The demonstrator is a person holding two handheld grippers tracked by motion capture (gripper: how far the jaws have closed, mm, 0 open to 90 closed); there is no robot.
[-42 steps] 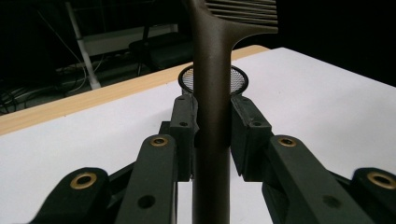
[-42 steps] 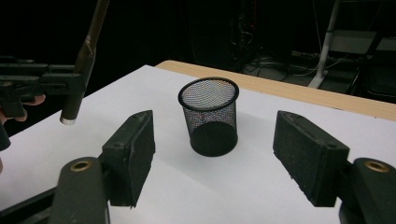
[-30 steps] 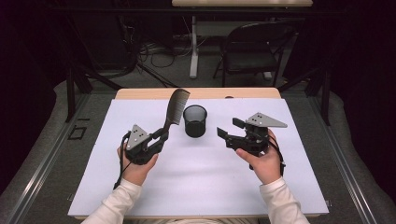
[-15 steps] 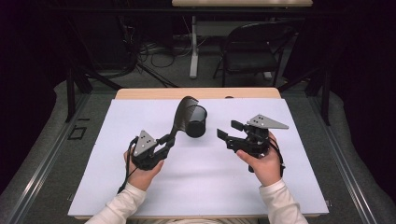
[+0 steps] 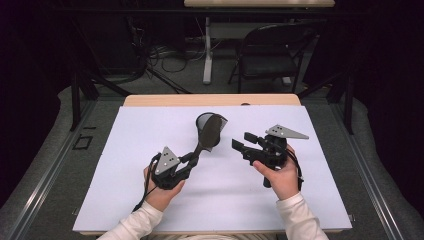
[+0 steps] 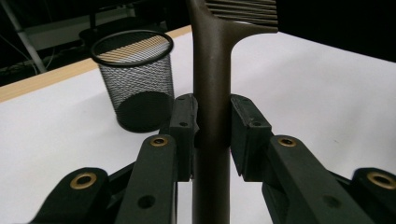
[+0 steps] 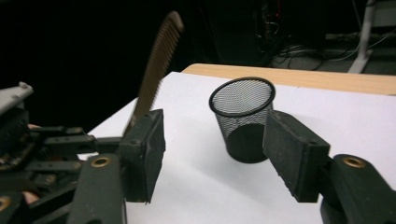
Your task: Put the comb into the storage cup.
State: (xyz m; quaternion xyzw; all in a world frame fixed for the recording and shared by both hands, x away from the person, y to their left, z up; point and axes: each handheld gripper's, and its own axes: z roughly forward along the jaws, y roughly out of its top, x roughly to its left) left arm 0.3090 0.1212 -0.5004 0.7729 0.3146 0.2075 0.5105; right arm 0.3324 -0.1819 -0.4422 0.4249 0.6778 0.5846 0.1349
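Dark brown plastic comb [image 6: 212, 70], gripped by its handle in our left gripper [image 6: 212, 123], leans teeth-up toward the black wire-mesh cup [image 5: 210, 131], its head hanging just above the cup's rim, so we judge it is bound for the cup. Our left jaws press tight on the handle, keeping it steady. Our right gripper [image 7: 212, 156] waits beside the cup, partly open, its jaws just closing on nothing.
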